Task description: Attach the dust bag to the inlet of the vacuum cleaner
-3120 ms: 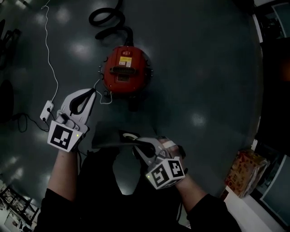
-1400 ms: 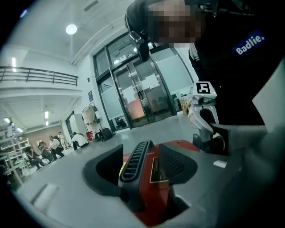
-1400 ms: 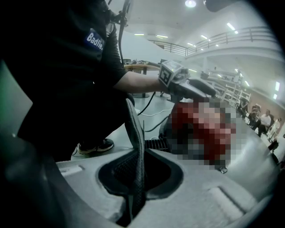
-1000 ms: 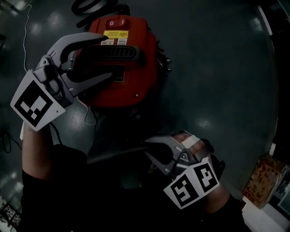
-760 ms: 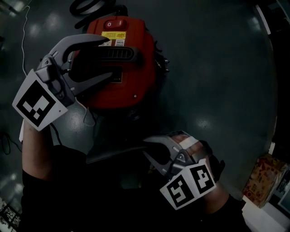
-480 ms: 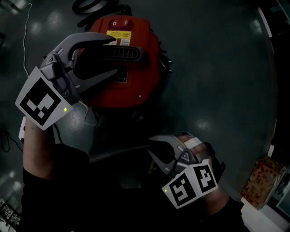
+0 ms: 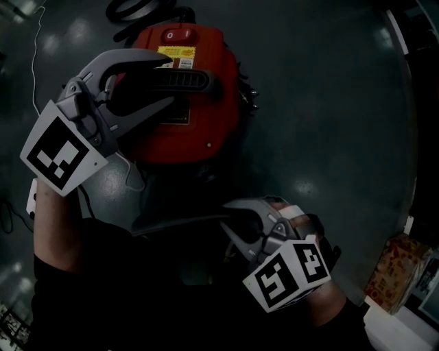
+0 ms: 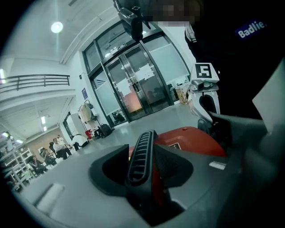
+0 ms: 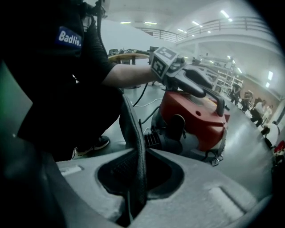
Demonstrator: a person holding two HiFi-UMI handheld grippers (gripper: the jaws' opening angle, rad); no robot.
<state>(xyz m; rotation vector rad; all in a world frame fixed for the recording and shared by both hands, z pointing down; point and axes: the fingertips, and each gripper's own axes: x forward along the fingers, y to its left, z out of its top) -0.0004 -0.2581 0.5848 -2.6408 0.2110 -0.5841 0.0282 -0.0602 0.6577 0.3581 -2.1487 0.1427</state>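
The red vacuum cleaner (image 7: 188, 123) stands on the dark floor ahead of me. My left gripper (image 7: 167, 81) reaches over its top with the black ribbed handle (image 8: 140, 156) between the jaws. The jaws are closing, and a little room still shows beside the handle. Lower down, my right gripper (image 7: 226, 218) is shut on the edge of the dark, flat dust bag (image 7: 175, 225), which stands as a thin sheet (image 9: 136, 147) between its pads. The bag hangs short of the vacuum. A black round port (image 9: 176, 129) shows on the vacuum's near side.
A black hose (image 7: 140, 10) coils behind the vacuum. A white cable (image 7: 38, 41) runs down the left to a power strip (image 7: 32, 199). A patterned box (image 7: 398, 271) sits at the right edge. Glass doors (image 8: 133, 89) and distant people lie beyond.
Three seconds ago the vacuum was farther off and the left gripper short of it. Over the last second the left jaws have narrowed round the handle, and both hands have hardly moved.
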